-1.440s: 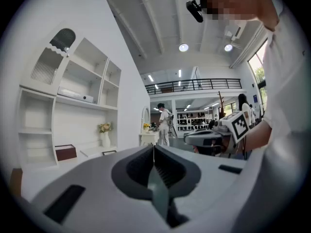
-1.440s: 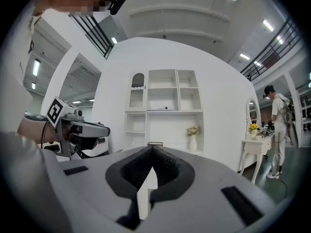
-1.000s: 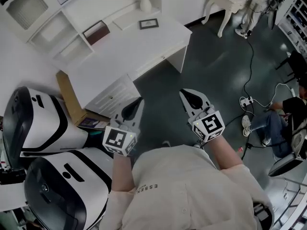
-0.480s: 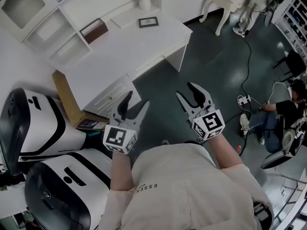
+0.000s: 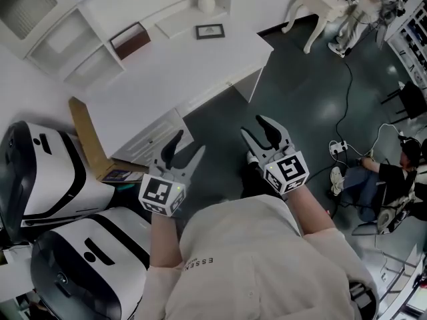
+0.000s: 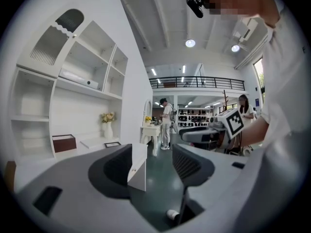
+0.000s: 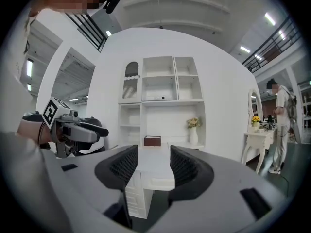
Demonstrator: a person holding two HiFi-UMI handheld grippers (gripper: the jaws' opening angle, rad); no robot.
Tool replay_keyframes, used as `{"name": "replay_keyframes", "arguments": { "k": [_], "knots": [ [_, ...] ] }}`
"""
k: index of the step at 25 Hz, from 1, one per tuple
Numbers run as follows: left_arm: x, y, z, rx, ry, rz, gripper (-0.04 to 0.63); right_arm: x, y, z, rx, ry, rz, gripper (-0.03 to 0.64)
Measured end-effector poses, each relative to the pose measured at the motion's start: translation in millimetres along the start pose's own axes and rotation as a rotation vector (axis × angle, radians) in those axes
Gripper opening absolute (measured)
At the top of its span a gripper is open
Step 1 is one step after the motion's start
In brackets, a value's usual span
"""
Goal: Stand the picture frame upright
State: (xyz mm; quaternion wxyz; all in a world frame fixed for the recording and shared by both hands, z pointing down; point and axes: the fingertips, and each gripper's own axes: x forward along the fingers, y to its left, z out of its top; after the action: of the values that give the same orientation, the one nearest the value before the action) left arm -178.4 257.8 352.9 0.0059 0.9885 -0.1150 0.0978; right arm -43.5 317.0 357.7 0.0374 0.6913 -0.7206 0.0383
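Head view: left gripper, right gripper newly spread, empty; picture frame flat

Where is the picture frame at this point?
Head view, top centre: the picture frame lies flat towards the back of the white desk, close to the vase and to the right of the brown box.

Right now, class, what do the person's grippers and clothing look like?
The left gripper and right gripper match: pale grey bodies, curved jaws lined with black ribbed pads, each carrying a white cube with black square markers. The person wears a cream shirt.
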Motion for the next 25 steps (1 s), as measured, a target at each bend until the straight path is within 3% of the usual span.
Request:
{"name": "replay_keyframes", "arguments": {
  "k": [7,14,25],
  "knots": [
    [64,36,2,-0.009,0.033,0.081,0.242,66,-61,-7,0.012,0.018,0.102,0.207],
    [160,82,30,-0.068,0.039,0.163,0.242,142,-157,10,0.028,0.045,0.197,0.207],
    [310,124,40,-0.096,0.089,0.226,0.242,226,-295,-16,0.042,0.168,0.251,0.207]
  ]
}}
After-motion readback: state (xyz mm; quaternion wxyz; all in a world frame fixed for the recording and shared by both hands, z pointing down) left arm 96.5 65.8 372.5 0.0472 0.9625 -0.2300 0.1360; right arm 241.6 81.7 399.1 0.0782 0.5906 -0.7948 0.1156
